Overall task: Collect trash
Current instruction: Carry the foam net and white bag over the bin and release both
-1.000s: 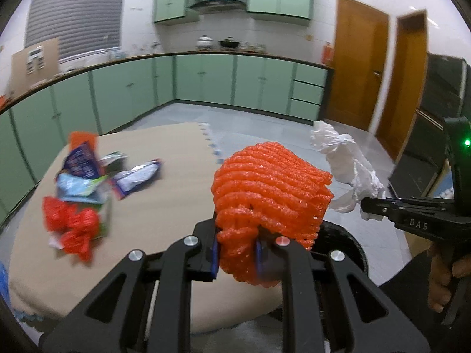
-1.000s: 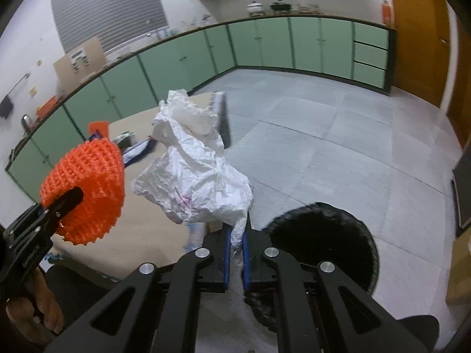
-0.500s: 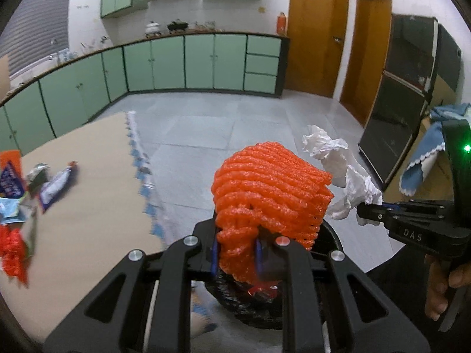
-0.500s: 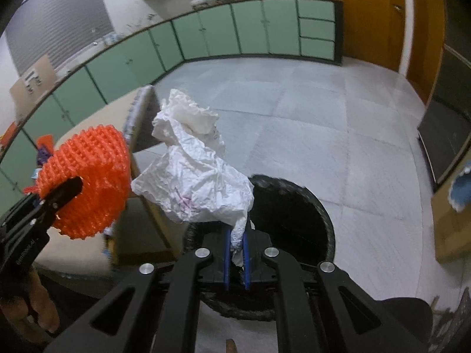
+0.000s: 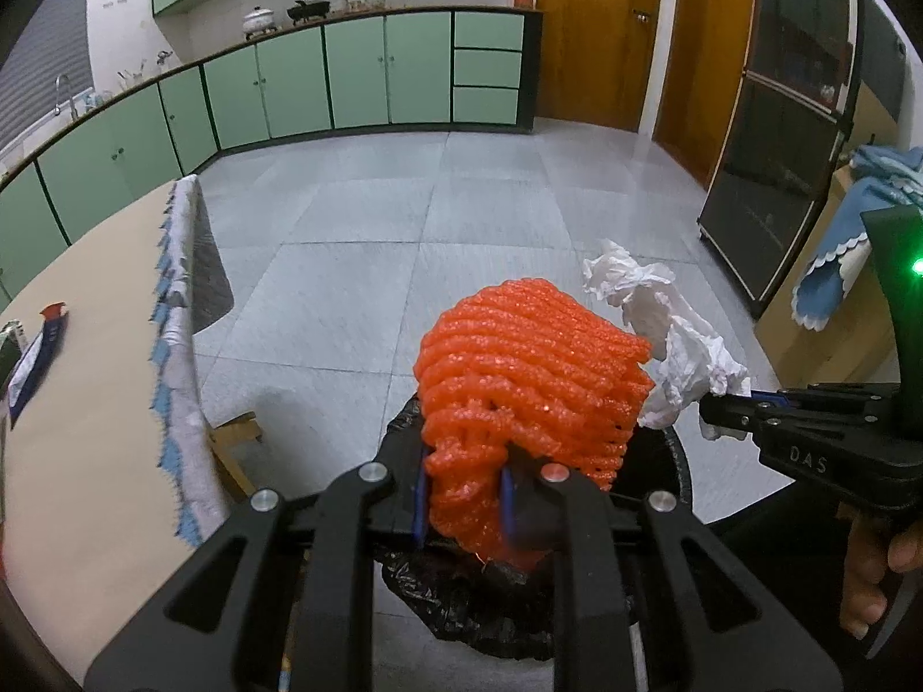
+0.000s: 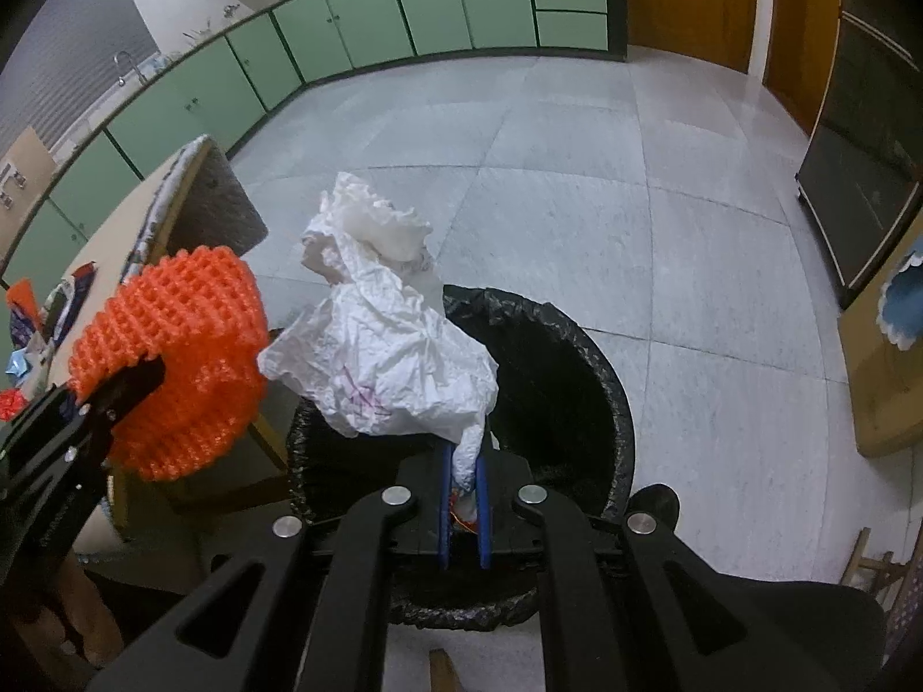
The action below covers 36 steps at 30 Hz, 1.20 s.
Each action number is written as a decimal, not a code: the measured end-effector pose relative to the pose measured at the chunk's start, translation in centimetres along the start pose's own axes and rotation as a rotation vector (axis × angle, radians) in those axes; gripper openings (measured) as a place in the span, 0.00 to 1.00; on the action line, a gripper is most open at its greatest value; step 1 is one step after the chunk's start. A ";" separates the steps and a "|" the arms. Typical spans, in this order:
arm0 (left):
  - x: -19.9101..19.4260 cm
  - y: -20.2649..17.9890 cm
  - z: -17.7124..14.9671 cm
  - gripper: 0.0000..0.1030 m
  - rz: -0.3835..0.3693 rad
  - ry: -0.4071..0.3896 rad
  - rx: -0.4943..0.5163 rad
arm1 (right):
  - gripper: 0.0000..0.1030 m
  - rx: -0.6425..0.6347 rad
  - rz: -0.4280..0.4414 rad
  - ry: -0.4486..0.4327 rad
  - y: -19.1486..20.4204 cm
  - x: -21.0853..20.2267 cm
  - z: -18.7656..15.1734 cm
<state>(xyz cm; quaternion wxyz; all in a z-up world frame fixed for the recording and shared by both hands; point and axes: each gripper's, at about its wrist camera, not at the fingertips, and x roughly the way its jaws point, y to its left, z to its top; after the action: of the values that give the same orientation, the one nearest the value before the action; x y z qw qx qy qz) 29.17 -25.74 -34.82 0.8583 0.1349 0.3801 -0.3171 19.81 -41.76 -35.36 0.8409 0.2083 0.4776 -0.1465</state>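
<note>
My left gripper [image 5: 461, 496] is shut on an orange foam net [image 5: 531, 380] and holds it above the near rim of a bin lined with a black bag [image 5: 461, 594]. My right gripper [image 6: 464, 496] is shut on a crumpled white plastic bag [image 6: 386, 357] and holds it over the bin [image 6: 577, 369]. In the right wrist view the orange net [image 6: 179, 357] and the left gripper [image 6: 124, 389] sit at the left, beside the bin. In the left wrist view the white bag [image 5: 675, 346] and the right gripper [image 5: 727, 403] are to the right of the net.
A table with a beige cloth [image 5: 86, 403] is at the left, with wrappers [image 5: 34, 346] on it; more wrappers [image 6: 34, 311] show in the right wrist view. Green cabinets [image 5: 357, 75] line the far wall. A dark cabinet [image 5: 779, 173] and a blue cloth [image 5: 848, 242] are at the right.
Both grippers have swung right, away from the table, with their loads. The bin has come under them and fills more of both views. Both grips stay shut.
</note>
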 end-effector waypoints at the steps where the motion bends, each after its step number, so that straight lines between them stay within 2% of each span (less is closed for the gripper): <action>1: 0.3 0.0 0.0 0.18 0.002 0.003 0.000 | 0.10 0.001 0.000 0.005 -0.3 0.3 0.1; 5: 1.8 -0.4 0.1 0.27 0.025 0.017 -0.003 | 0.18 0.017 -0.018 0.018 -0.4 1.0 0.2; 11: 3.1 -0.3 0.1 0.28 0.020 0.035 -0.007 | 0.18 0.019 -0.016 0.015 -0.7 1.0 0.3; 20: 3.6 -0.9 -0.2 0.40 0.042 0.041 0.006 | 0.20 0.044 -0.011 -0.007 -1.2 0.3 0.3; 23: 3.9 -1.2 -0.3 0.48 0.041 0.046 0.009 | 0.22 0.043 -0.010 -0.009 -1.1 0.2 0.4; 25: 4.2 -1.5 -0.4 0.63 0.054 0.048 0.018 | 0.24 0.046 -0.008 -0.013 -1.2 0.2 0.4; 27: 4.7 -1.6 -0.6 0.69 0.063 0.047 0.026 | 0.25 0.049 -0.008 -0.016 -1.2 0.1 0.4; 32: 5.9 -1.6 -0.5 0.69 0.060 0.074 0.023 | 0.26 0.050 -0.011 -0.029 -1.2 -0.3 0.5; 34: 5.6 -1.4 -0.4 0.69 0.054 0.066 0.018 | 0.29 0.056 -0.011 -0.036 -1.3 -0.5 0.4; 36: 5.8 -1.2 -0.5 0.69 0.057 0.099 0.007 | 0.32 0.062 -0.012 -0.041 -1.4 -0.5 0.5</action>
<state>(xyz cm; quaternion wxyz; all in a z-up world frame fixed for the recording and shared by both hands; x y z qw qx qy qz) 31.14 -28.98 -39.43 0.8466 0.1644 0.4172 -0.2867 19.27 -43.18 -35.00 0.8426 0.2283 0.4569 -0.1707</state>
